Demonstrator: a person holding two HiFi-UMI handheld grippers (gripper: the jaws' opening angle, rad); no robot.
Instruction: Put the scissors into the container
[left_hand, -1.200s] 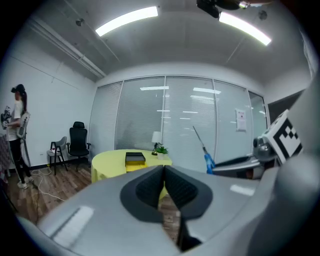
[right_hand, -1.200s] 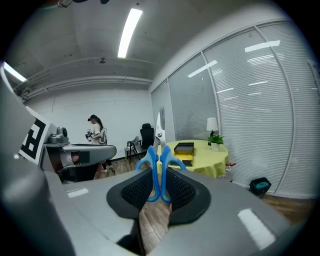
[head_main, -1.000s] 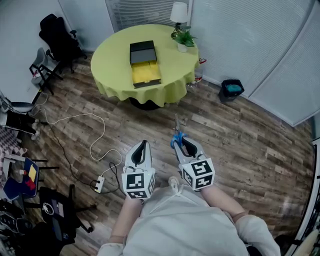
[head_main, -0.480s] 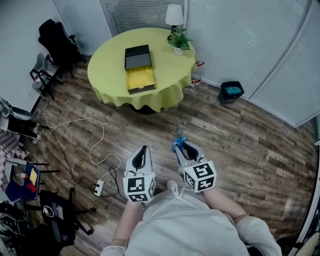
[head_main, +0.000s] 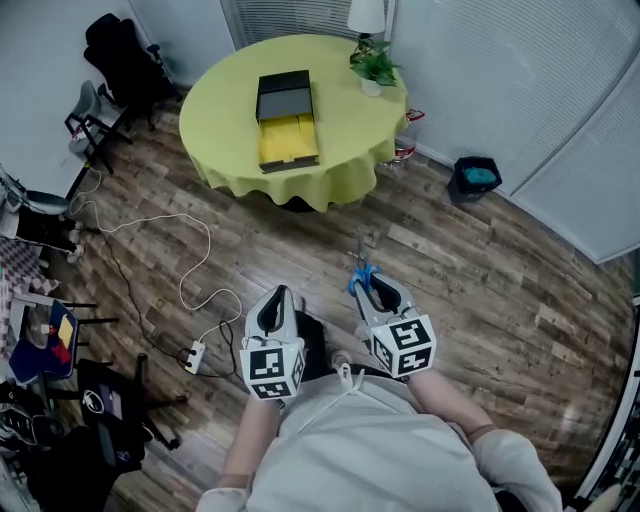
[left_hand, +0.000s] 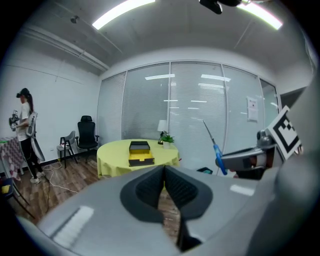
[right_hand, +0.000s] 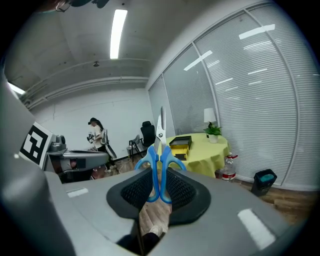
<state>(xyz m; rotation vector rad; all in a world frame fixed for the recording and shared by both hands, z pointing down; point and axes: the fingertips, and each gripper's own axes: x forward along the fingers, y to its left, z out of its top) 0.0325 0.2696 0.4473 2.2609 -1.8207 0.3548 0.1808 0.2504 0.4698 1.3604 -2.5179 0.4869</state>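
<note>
Got the scissors (right_hand: 160, 165) pinched by the blue handles in the right gripper (right_hand: 159, 189), with blades aimed up and ahead, so past the pickup by the look of it. Carrying the left gripper (left_hand: 164, 185) alongside, jaws pressed together on nothing. Well short of the round yellow-clothed table (head_main: 225, 100) across the wood floor, though, and of the black-and-yellow container (head_main: 286, 125) on top of it. Left to do: close the distance, reach over what looks like the open yellow part, and let go.

Office, blinded glass walls (head_main: 480, 80), black swivel chair (head_main: 122, 62), strip lights (right_hand: 117, 32)
</note>
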